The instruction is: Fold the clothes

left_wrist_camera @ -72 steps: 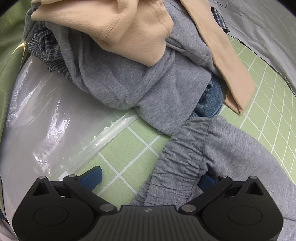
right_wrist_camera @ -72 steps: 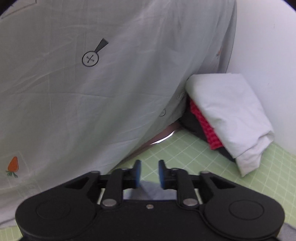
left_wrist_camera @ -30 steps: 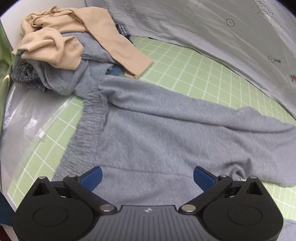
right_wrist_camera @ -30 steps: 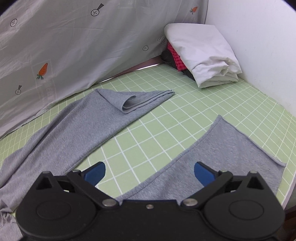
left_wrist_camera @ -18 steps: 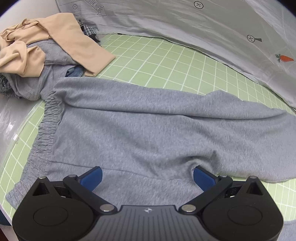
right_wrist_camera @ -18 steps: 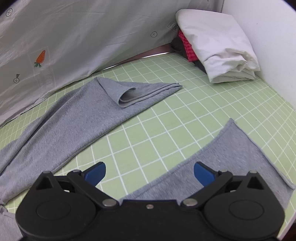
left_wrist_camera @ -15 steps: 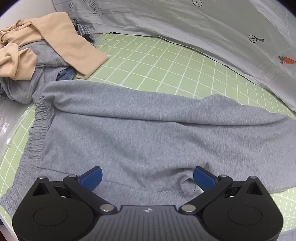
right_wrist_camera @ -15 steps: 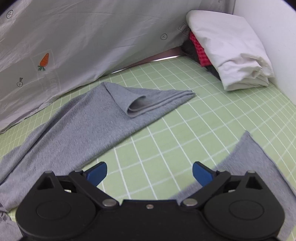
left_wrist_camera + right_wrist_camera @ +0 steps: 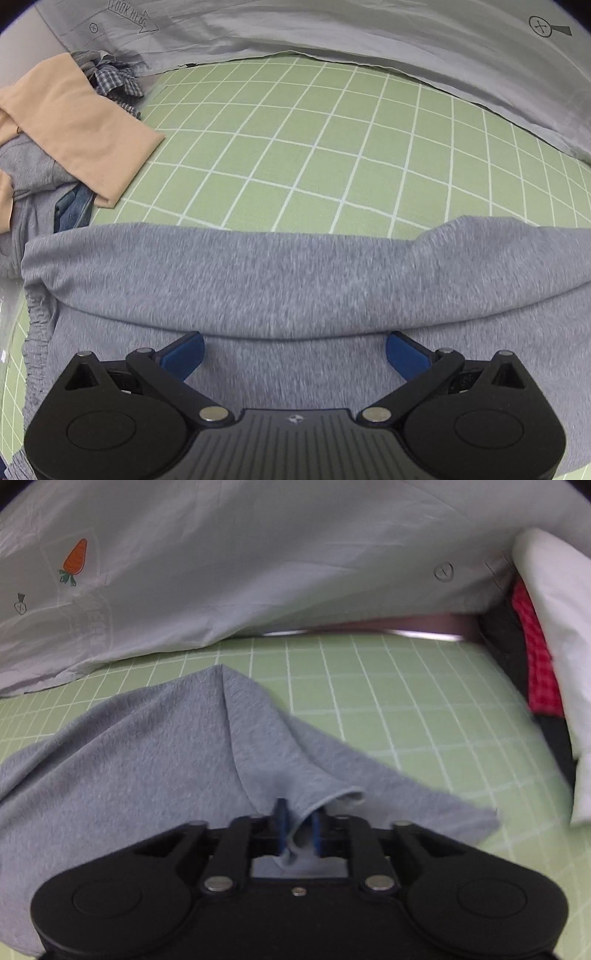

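Grey sweatpants (image 9: 295, 280) spread on the green grid mat (image 9: 332, 147).
The right gripper (image 9: 297, 825) has just clamped its jaws onto a leg's folded hem; the left gripper (image 9: 293, 354) hovers wide open over the seat, near the elastic waistband (image 9: 37, 332).

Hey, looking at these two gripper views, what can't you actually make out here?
- Left wrist view: the grey sweatpants run under the left gripper and off the frame edges.
- Left wrist view: the clothes pile is cut by the left edge.
- Right wrist view: motion blur smears the folded stack; the right gripper hides the pinched hem's end.
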